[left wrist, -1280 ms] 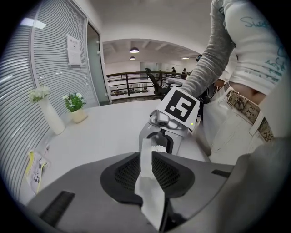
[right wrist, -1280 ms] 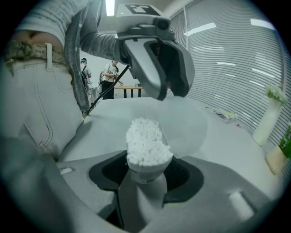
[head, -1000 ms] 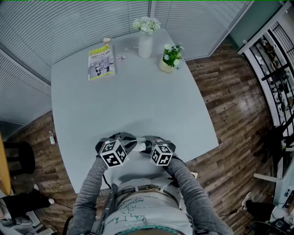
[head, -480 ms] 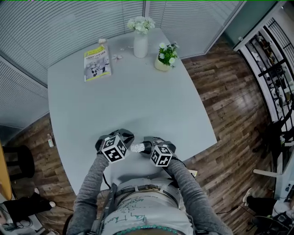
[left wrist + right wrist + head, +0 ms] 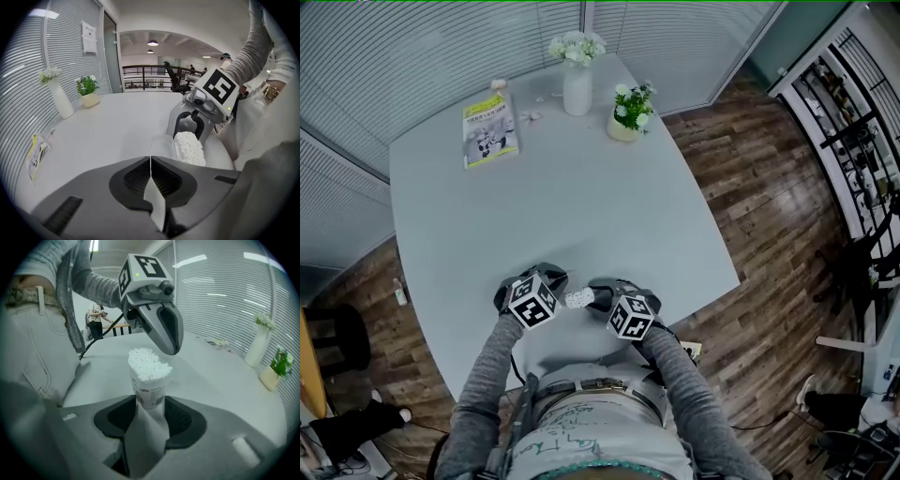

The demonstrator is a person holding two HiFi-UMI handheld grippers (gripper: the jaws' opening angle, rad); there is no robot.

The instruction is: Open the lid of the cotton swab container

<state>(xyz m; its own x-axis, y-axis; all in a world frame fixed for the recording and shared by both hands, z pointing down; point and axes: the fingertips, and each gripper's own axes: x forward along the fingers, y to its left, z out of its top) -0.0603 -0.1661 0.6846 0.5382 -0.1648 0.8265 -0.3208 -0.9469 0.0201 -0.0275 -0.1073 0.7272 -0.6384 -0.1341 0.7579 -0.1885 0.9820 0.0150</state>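
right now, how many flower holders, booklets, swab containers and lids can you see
flower holders: 2, vase and pot
booklet: 1
swab container: 1
lid: 1
total: 5

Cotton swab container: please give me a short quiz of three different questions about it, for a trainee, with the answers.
1. True or false: the swabs in the cotton swab container are covered.
2. What stands between the jaws of the right gripper? A. the white vase B. the cotton swab container C. the booklet
3. Fill in: the left gripper is shut on the clear ____.
Key: 1 false; 2 B, and these jaws have just been closing on it; 3 lid.
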